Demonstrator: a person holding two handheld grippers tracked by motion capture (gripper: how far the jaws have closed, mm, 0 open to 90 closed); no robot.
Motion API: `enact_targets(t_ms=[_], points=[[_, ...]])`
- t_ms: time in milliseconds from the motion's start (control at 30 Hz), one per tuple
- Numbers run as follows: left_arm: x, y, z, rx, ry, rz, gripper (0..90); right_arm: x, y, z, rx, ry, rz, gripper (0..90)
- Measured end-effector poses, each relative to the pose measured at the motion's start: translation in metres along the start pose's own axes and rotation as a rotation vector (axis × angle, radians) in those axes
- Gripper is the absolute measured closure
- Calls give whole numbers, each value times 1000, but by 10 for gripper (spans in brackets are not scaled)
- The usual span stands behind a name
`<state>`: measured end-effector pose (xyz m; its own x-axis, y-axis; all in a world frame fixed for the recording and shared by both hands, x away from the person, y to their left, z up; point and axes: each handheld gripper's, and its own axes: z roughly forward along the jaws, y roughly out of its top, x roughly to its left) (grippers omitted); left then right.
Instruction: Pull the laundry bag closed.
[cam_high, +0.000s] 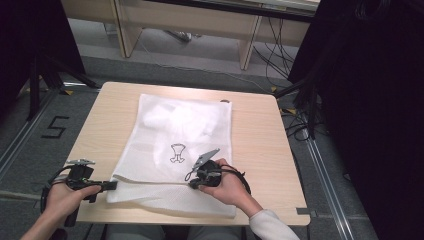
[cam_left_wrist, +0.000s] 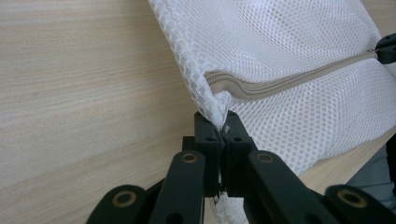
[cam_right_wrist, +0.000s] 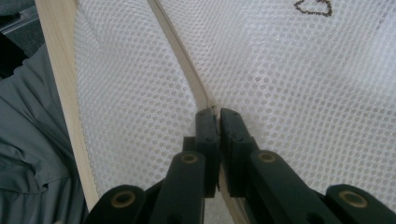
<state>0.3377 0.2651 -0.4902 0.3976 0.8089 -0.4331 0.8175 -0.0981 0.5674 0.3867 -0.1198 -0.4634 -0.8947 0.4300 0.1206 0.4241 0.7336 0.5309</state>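
Mesh laundry bag (cam_high: 175, 150), white honeycomb weave with a small dark printed emblem, lies on the wooden worktop (cam_high: 255, 130); left gripper (cam_left_wrist: 223, 128) pinches its near-left corner, right gripper (cam_right_wrist: 217, 114) pinches the beige zipper (cam_right_wrist: 184, 70)

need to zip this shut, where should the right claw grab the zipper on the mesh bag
On the zipper pull, where the beige zipper track ends at the right claw. Come from the bag's near edge, along the track; the left claw pins the mesh bag's corner.

Square light-wood laminate table (cam_high: 255, 130) stands on grey floor. White mesh zippered laundry bag (cam_high: 170, 145) lies flat at table centre, its zipper edge toward 6 o'clock.
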Motion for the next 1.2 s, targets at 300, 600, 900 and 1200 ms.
enact_targets(t_ms=[300, 600, 900, 1200], points=[[0, 0, 0, 3, 1, 1, 869, -3, -6, -4, -3, -4, -14, 875], [0, 0, 0, 3, 1, 2, 869, -2, -9, -8, -7, -14, 17, 875], [0, 0, 0, 3, 1, 1, 869, -5, -10, -9, -22, -15, -20, 875], [-2, 0, 2, -17, -1, -23, 869, -6, -15, -12, -25, -11, -3, 875]])
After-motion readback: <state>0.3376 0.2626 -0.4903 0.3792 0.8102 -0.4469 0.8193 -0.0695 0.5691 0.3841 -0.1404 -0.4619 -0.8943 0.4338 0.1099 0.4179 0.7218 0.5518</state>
